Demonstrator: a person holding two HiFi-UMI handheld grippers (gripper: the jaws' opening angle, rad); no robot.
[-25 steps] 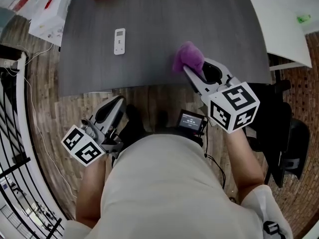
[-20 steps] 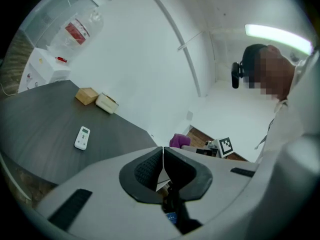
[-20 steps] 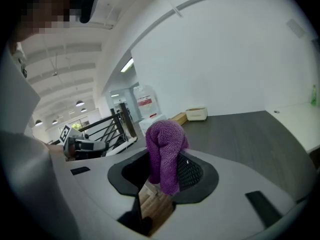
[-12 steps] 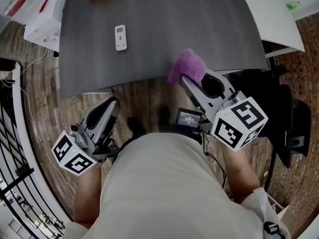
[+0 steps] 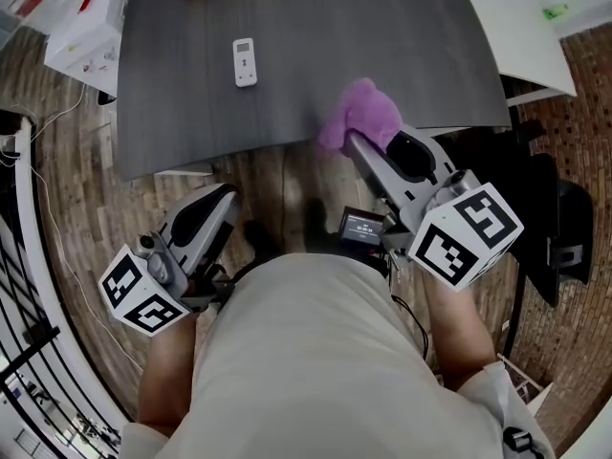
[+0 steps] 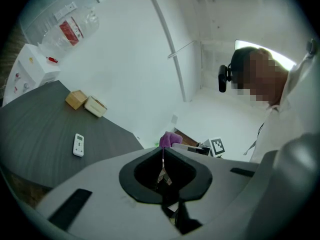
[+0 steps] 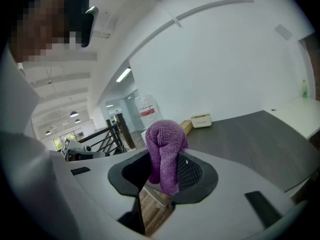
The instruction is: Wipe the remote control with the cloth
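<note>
Remote control lies flat on the dark table, well apart from your right claw, which is clamped on the purple cloth at the near edge; the head view does not show how your left claw stands, but the left gripper view shows it pressed together on nothing; both gripper views add a cream box just beside the wooden block, which the head view leaves out; its contents you cannot tell.
</note>
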